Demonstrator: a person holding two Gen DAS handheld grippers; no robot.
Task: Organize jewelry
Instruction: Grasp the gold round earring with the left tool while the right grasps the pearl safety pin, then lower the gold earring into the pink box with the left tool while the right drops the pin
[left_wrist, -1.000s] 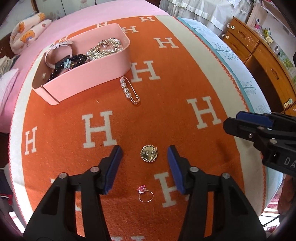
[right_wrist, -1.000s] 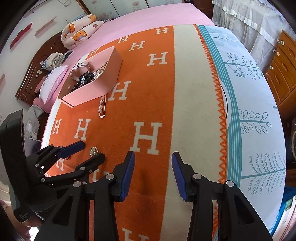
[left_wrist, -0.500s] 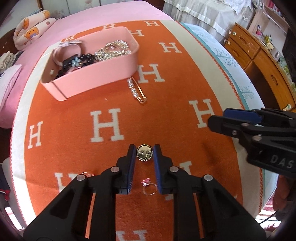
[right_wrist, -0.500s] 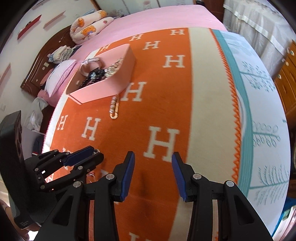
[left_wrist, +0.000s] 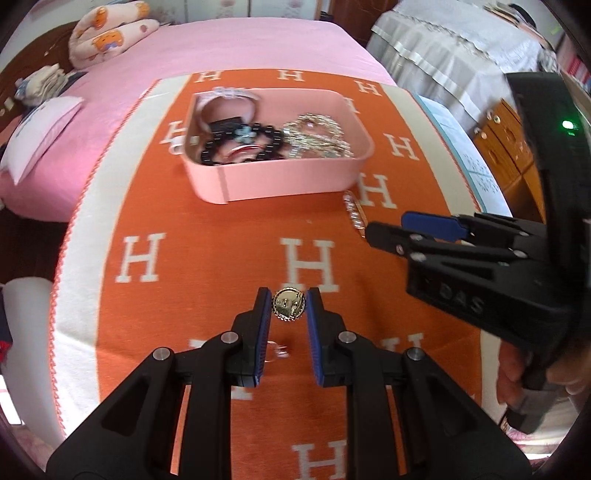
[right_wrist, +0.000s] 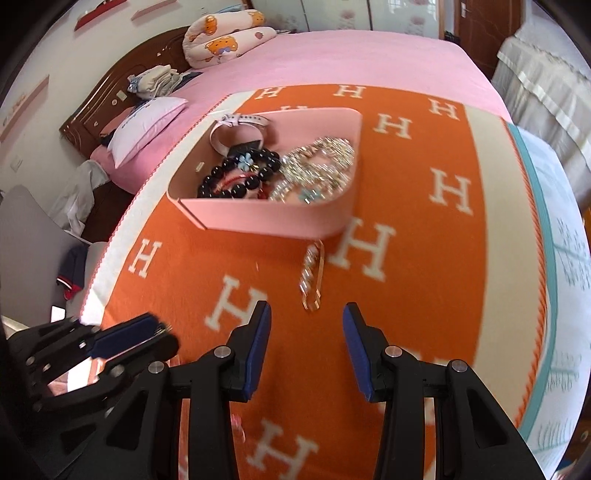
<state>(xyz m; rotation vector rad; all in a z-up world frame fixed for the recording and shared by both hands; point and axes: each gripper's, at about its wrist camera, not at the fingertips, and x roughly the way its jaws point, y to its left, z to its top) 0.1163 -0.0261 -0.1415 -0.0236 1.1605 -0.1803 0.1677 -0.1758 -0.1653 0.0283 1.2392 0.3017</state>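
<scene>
My left gripper (left_wrist: 288, 303) is shut on a round gold brooch (left_wrist: 288, 304) and holds it above the orange H-patterned blanket (left_wrist: 207, 266). A small ring (left_wrist: 275, 350) lies on the blanket under its fingers. The pink jewelry box (left_wrist: 280, 177) ahead holds a watch, black beads and gold chains; it also shows in the right wrist view (right_wrist: 266, 218). A pearl pin (right_wrist: 313, 275) lies on the blanket just in front of my open, empty right gripper (right_wrist: 306, 321). The pin also shows in the left wrist view (left_wrist: 354, 214).
The blanket covers a pink bed (right_wrist: 332, 59) with pillows (right_wrist: 225, 37) at the headboard. A wooden dresser (left_wrist: 506, 147) stands to the right. My right gripper (left_wrist: 424, 229) reaches in from the right in the left wrist view.
My left gripper closed on the gold brooch and lifted it toward the pink box. My right gripper moved forward to the pearl pin, still open.
</scene>
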